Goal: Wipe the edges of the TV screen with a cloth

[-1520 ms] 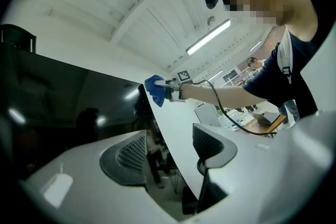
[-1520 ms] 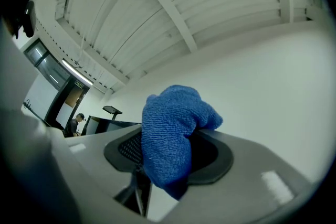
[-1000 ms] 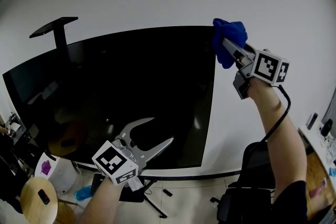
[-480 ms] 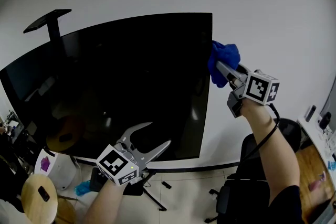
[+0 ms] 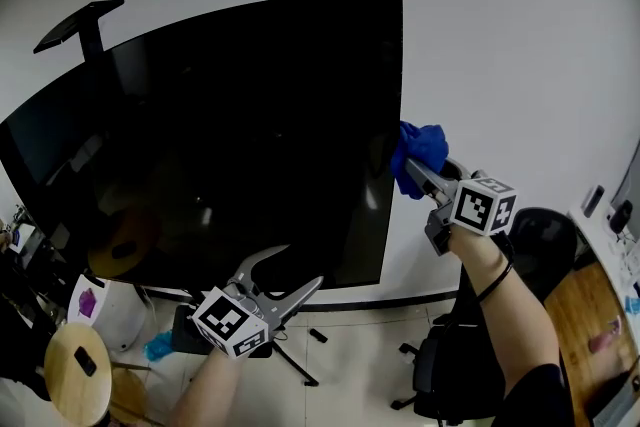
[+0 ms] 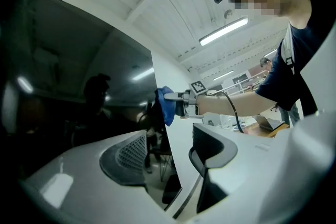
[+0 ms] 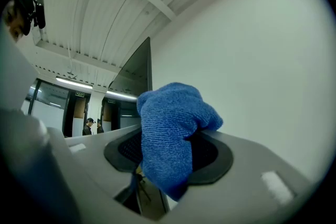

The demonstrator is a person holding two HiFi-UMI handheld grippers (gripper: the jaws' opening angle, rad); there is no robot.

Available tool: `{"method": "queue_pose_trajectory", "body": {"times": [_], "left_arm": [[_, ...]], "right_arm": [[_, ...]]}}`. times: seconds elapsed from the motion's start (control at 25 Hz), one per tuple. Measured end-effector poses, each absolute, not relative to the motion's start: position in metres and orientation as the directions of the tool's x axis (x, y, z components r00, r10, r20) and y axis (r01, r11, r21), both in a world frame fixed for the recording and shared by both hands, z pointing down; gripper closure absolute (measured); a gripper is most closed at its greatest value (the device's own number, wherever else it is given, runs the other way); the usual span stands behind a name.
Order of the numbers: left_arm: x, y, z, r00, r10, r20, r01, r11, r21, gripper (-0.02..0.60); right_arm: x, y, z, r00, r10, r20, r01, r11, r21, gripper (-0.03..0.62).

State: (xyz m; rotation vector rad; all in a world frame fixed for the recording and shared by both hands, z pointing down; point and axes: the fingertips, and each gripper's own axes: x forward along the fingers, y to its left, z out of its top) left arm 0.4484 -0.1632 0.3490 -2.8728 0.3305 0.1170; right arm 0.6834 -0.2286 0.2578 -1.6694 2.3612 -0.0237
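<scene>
A large dark TV screen point(image 5: 230, 135) fills the middle of the head view in front of a white wall. My right gripper point(image 5: 412, 170) is shut on a blue cloth point(image 5: 415, 153), which presses against the screen's right edge about two thirds of the way down. In the right gripper view the blue cloth point(image 7: 170, 134) bulges out between the jaws, with the screen's edge point(image 7: 140, 68) just behind it. My left gripper point(image 5: 290, 277) hangs open and empty below the screen's lower edge. The left gripper view shows the cloth point(image 6: 165, 104) on the screen's right edge.
A black office chair point(image 5: 470, 365) stands at the lower right below my right arm. The screen's stand legs point(image 5: 290, 370) rest on the pale floor. A round wooden stool point(image 5: 75, 380) and a white bin point(image 5: 105, 320) sit at the lower left. A desk edge point(image 5: 600, 315) shows at far right.
My right gripper has slid the blue cloth down the screen's right edge, from the top corner to well below the middle. The left gripper has stayed open near the bottom edge.
</scene>
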Motion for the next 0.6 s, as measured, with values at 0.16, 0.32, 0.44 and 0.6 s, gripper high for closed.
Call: {"method": "queue_pose_trajectory", "body": {"times": [0.16,0.32,0.44,0.6], "left_arm": [[0.448,-0.175,0.385,0.970,-0.230,-0.080,-0.241,-0.954,-0.178,0.318],[0.448,-0.183,0.418,0.968,-0.246,-0.053,-0.251,-0.958,-0.136,0.318],[0.450,-0.185,0.440,0.968,-0.250,-0.031,-0.252,-0.961,-0.113,0.318],[0.451,-0.186,0.468,0.968,-0.252,0.002,-0.251,-0.965,-0.081,0.318]], "right_arm": [[0.686,-0.230,0.299,-0.314,-0.934,-0.171,-0.914,0.346,-0.211,0.370],[0.688,-0.234,0.341,-0.309,-0.941,-0.137,-0.906,0.335,-0.258,0.370],[0.690,-0.236,0.374,-0.308,-0.945,-0.107,-0.900,0.326,-0.290,0.370],[0.691,-0.238,0.417,-0.310,-0.949,-0.061,-0.896,0.314,-0.314,0.370]]}}
